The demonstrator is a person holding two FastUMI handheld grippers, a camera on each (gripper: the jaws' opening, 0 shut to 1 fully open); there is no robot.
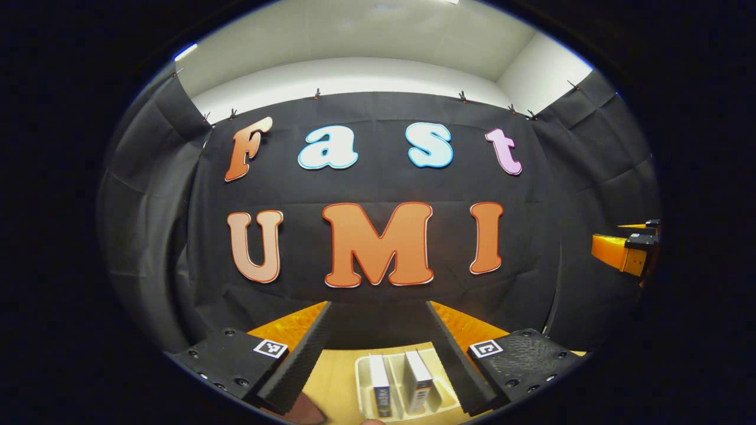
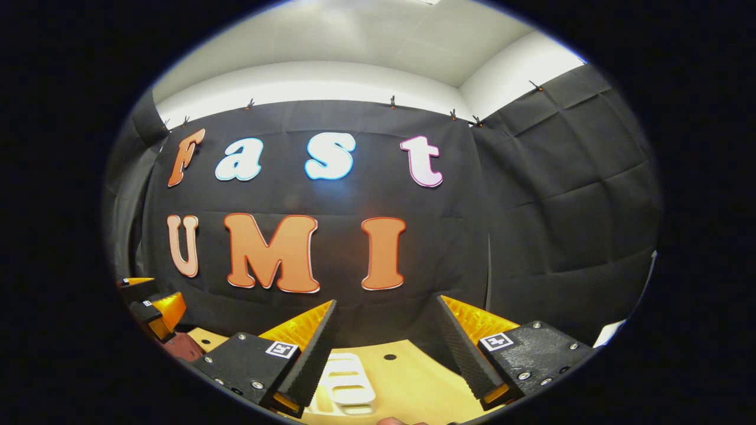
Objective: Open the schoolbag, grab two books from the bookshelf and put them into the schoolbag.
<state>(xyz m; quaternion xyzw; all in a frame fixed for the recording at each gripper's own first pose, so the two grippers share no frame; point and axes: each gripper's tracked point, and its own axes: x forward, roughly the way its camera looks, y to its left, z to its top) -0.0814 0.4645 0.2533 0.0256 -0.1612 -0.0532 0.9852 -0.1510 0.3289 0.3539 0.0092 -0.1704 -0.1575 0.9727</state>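
**A:** What's nearest to you on the left?

**B:** My left gripper (image 1: 378, 345) has its jaws spread wide with nothing between them. Just past the fingertips, low in the left gripper view, a white bookshelf (image 1: 361, 378) sits on the wooden table (image 1: 333, 372). Two books (image 1: 380, 383) stand upright in it, each in its own slot, side by side and apart, spines toward me.

**A:** And the right?

**B:** My right gripper (image 2: 387, 348) is also wide open and empty. In the right gripper view the same white rack shows below and between my fingers, on the tabletop, its slots seen from above. A small dark hole marks the table a little beyond it.

**A:** Can each hand see the other?

**B:** Yes. The right gripper shows at the far right edge of the left gripper view, held up off the table. The left one shows at the lower left edge of the right gripper view.

**A:** The schoolbag?

**B:** I can't place it. Behind the table hangs the black cloth wall (image 1: 378, 189), with a white wall above it.
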